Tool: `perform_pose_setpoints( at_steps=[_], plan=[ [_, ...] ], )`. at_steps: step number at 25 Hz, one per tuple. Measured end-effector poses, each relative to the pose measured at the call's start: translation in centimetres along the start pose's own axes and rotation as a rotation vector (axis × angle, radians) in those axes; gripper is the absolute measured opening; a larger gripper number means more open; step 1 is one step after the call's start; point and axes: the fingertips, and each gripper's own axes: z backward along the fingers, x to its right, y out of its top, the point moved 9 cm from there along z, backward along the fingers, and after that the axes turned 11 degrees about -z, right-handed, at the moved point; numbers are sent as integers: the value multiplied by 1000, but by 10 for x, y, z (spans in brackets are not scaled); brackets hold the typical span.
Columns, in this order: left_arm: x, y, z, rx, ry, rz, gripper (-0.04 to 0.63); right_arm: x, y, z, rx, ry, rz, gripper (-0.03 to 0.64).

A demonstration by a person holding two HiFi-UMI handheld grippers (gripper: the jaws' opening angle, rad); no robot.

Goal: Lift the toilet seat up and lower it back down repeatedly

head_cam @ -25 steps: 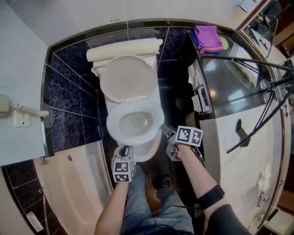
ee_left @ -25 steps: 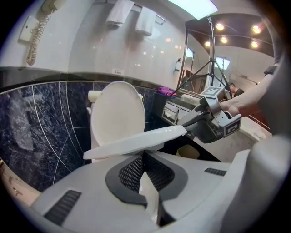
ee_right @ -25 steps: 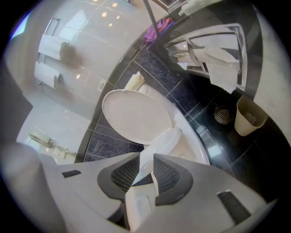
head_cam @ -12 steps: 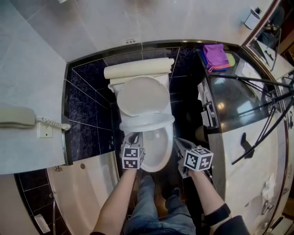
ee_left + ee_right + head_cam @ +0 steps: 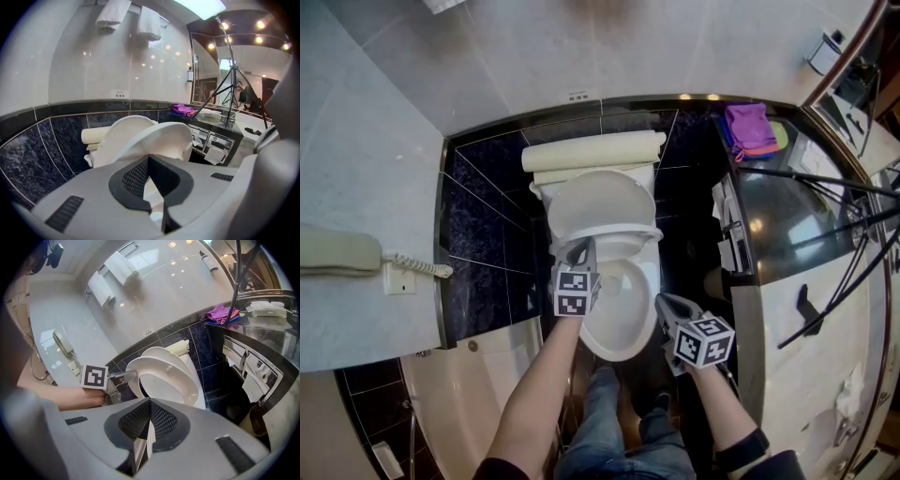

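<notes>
Now clenched left gripper (image 5: 579,247) props the half-raised toilet seat (image 5: 628,232) from beneath to lift it; right gripper (image 5: 665,303) clenched, empty.

— What hangs on the pale wall?
— A corded phone (image 5: 337,251), and two folded towels (image 5: 149,23) high on a rail.
— And on the dark counter?
— A purple cloth (image 5: 750,127), with black tripod legs (image 5: 825,173) slanting across beside it. A cream bathtub (image 5: 469,384) lies below the phone.
</notes>
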Motion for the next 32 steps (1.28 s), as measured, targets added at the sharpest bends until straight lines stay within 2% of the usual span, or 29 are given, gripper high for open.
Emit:
perform_pose_setpoints(
  at_steps=[14,26,32],
  plan=[
    [-51,27,-43,-18,35,-34,-8,7,13,-7,-7,-12,21,17],
    [-43,13,-30,-42,31,-29,-8,8,10,-7,-15,-11,35,17],
    [-25,20,8,-44,32,-49,-8,1,12,7,-5,-13,84,17]
  ],
)
